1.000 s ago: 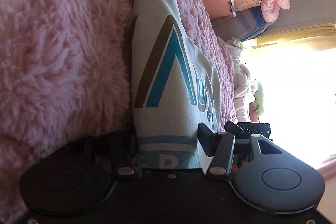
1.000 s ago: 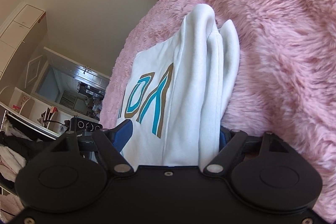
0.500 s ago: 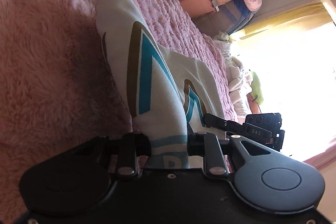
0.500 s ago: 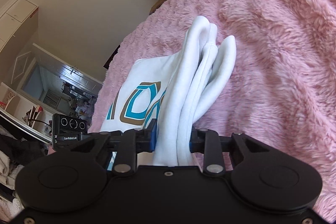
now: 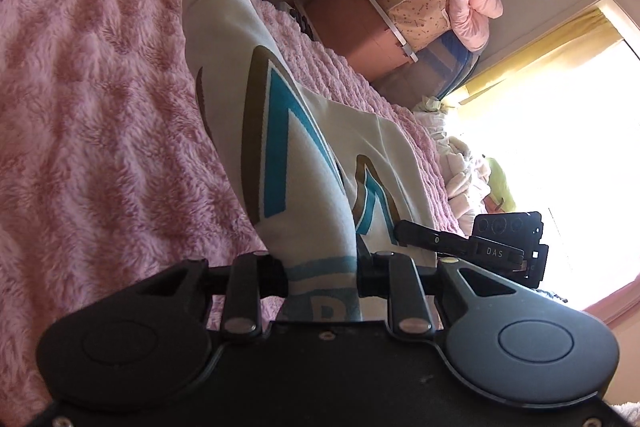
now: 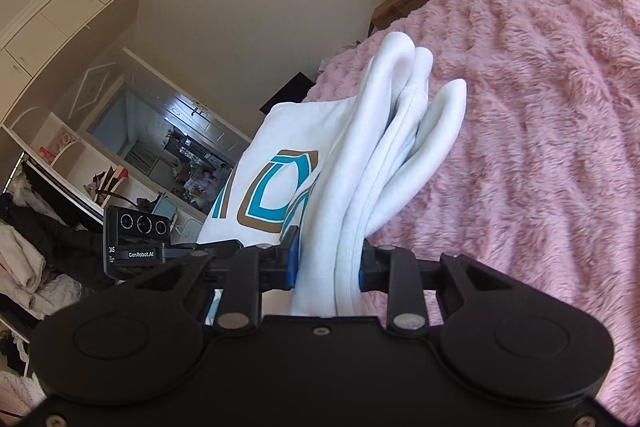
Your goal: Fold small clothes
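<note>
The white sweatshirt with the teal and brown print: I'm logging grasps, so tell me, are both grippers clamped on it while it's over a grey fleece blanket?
Not quite. Both grippers do clamp the white sweatshirt with the teal and brown print: the left gripper and the right gripper are each shut on its fabric. But the blanket is a fluffy pink blanket, not grey, as both wrist views show.

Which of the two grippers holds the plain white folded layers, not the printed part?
The right gripper: its fingers clamp plain white folded layers of the white sweatshirt. The left gripper clamps a printed edge.
</note>
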Demonstrator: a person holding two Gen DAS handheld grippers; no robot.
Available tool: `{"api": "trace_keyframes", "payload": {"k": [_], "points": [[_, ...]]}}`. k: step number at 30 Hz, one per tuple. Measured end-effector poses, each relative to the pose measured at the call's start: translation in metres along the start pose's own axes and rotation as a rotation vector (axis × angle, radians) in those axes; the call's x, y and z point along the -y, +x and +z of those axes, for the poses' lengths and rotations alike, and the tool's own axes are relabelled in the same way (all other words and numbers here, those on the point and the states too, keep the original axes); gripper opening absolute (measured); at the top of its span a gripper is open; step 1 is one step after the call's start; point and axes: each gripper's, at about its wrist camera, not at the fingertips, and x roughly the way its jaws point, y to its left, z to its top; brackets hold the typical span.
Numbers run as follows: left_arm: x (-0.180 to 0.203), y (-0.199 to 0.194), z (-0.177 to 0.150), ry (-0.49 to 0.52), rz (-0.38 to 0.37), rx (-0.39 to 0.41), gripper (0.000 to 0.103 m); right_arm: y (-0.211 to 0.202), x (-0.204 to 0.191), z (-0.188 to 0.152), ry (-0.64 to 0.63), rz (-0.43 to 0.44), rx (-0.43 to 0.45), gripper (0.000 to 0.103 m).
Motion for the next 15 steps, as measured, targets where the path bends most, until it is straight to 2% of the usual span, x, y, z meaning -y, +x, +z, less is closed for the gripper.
{"api": "trace_keyframes", "payload": {"k": [5,12,15], "points": [[-0.034,-0.018,-0.023,-0.019,0.033,0.0,0.023,0.035,-0.006,-0.028,0.027,-0.011,-0.027,0.027],[-0.101,0.007,-0.053,-0.096,0.055,-0.028,0.024,0.066,0.024,-0.067,0.117,-0.096,-0.069,0.027],[-0.125,0.01,-0.06,-0.13,0.078,-0.028,0.027,0.073,0.037,-0.079,0.143,-0.129,-0.079,0.026]]}}
